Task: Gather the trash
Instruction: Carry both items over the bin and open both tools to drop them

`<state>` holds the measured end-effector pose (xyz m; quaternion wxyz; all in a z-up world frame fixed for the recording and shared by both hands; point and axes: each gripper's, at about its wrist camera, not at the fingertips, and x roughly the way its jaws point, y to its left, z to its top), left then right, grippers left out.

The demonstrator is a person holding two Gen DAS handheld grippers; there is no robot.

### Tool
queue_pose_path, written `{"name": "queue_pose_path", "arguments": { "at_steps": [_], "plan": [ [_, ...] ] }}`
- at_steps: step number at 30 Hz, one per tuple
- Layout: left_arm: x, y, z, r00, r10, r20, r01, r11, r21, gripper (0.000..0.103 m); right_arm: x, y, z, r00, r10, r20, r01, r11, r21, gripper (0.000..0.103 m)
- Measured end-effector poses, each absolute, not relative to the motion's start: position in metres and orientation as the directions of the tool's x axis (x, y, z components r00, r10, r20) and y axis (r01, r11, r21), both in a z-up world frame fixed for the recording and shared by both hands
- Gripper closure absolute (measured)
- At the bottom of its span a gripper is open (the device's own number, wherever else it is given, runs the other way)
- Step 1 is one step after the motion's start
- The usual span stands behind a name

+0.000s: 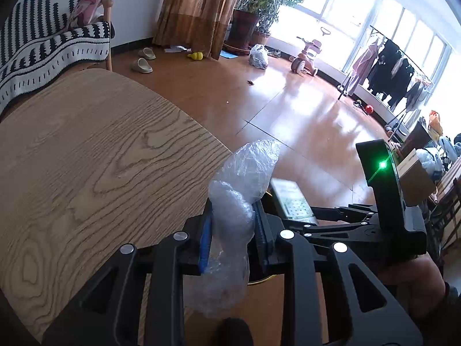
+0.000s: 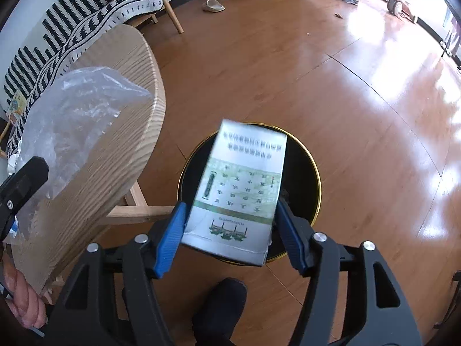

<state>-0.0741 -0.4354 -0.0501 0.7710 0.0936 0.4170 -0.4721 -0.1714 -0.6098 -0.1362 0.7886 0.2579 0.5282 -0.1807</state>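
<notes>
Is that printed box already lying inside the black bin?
No, the printed box sits between the right gripper fingers, held above the open black bin.

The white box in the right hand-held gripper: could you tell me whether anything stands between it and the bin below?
Nothing visible does. The white box is held between the fingers of the right hand-held gripper directly above the open black bin; the table stands off to the left, clear of the opening.

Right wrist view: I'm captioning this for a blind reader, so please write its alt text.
The right gripper holds a white and green printed box directly above a round black bin with a gold rim, on a wooden floor. At left, crumpled clear plastic overlaps a wooden table.
</notes>
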Motion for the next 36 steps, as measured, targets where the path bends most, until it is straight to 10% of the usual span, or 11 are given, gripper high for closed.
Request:
{"name": "queue_pose_path", "arguments": {
  "at_steps": [20, 26, 36],
  "plan": [
    [-0.102, -0.494, -0.078, 0.033, -0.648, -0.761, 0.837, 0.433, -0.333, 0.077, -0.234, -0.648, -0.098, 0.473, -0.039, -0.88, 0.666, 0.669, 0.329, 0.021],
    [-0.103, -0.5, -0.077, 0.084, -0.639, -0.764, 0.843, 0.455, -0.288, 0.022, -0.235, -0.644, -0.086, 0.485, -0.057, -0.873, 0.666, 0.671, 0.326, 0.021],
    [-0.061, -0.416, -0.039, 0.214, -0.656, -0.723, 0.77, 0.569, -0.288, 0.01, -0.195, -0.601, -0.064, 0.51, -0.042, -0.859, 0.596, 0.737, 0.318, 0.019]
  ]
}}
